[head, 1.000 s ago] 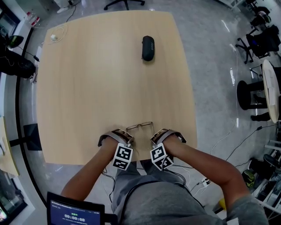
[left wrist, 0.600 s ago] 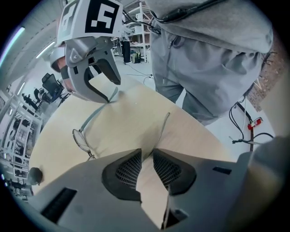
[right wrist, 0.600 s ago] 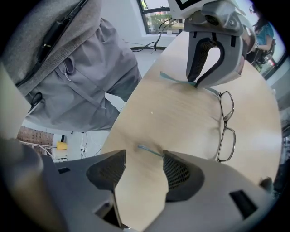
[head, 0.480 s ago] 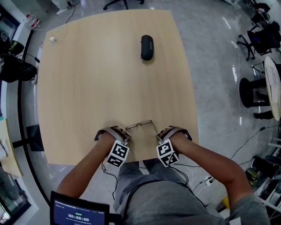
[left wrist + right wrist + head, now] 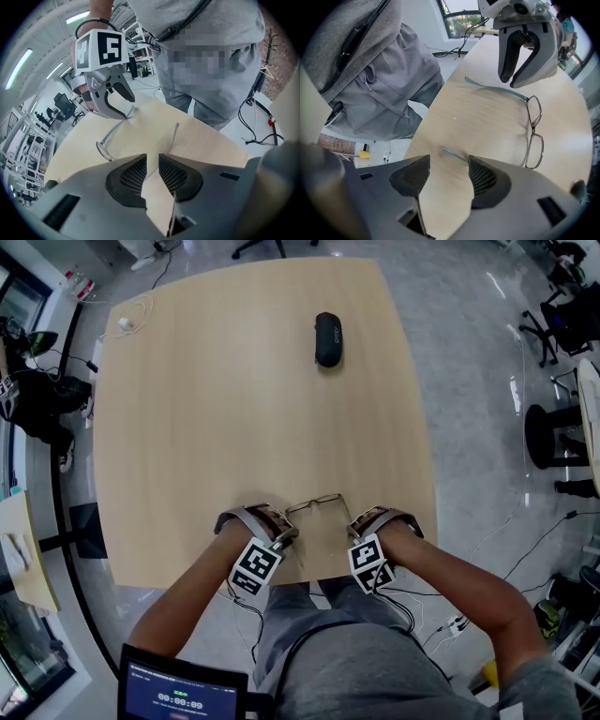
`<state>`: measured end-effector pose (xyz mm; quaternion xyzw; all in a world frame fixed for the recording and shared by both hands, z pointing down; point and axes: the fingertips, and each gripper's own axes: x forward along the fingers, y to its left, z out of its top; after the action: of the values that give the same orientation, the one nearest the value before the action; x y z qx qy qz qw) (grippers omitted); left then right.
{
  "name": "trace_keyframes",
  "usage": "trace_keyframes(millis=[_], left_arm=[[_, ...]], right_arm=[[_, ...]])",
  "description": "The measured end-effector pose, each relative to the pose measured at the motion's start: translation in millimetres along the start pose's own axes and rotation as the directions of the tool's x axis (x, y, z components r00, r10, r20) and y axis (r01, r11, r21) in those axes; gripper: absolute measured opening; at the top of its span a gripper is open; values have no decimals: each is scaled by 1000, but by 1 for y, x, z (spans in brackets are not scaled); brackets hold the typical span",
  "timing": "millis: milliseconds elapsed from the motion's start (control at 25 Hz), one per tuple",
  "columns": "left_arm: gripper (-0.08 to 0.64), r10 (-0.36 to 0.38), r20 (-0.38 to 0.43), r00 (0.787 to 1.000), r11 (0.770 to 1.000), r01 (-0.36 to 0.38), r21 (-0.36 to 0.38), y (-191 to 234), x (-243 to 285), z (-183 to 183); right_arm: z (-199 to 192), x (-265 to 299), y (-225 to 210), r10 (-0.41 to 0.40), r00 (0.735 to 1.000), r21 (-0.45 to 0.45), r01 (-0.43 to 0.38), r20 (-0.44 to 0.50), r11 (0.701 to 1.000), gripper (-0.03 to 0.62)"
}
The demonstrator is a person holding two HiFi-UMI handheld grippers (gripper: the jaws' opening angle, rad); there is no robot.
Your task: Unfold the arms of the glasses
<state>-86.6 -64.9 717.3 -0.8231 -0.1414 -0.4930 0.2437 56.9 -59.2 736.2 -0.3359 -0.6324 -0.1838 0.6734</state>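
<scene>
Left claw (image 5: 152,161) and right claw (image 5: 449,164) gaped empty beside the glasses (image 5: 533,131). A stray nudge risked bending an arm.

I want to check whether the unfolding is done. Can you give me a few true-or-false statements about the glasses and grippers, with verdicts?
1. Both arms of the glasses are unfolded. True.
2. The left gripper is clamped on an arm. False: its jaws are apart and grip nothing.
3. The glasses lie on the table between the left gripper and the right gripper. True.
4. The black case lies right beside the glasses. False: it lies far across the table.
</scene>
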Motion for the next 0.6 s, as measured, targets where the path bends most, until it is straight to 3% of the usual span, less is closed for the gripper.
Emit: trace_keyframes(millis=[360,600], left_arm=[[78,85,70,994,986,-74,-151,15,-25,21],[78,206,102,973,937,-166,-308,33,-67,30]], right_arm=[[-4,-2,2,-27,998,75,22,55,997,258],[3,-33,-1,-99,981,191,66,170,979,258]])
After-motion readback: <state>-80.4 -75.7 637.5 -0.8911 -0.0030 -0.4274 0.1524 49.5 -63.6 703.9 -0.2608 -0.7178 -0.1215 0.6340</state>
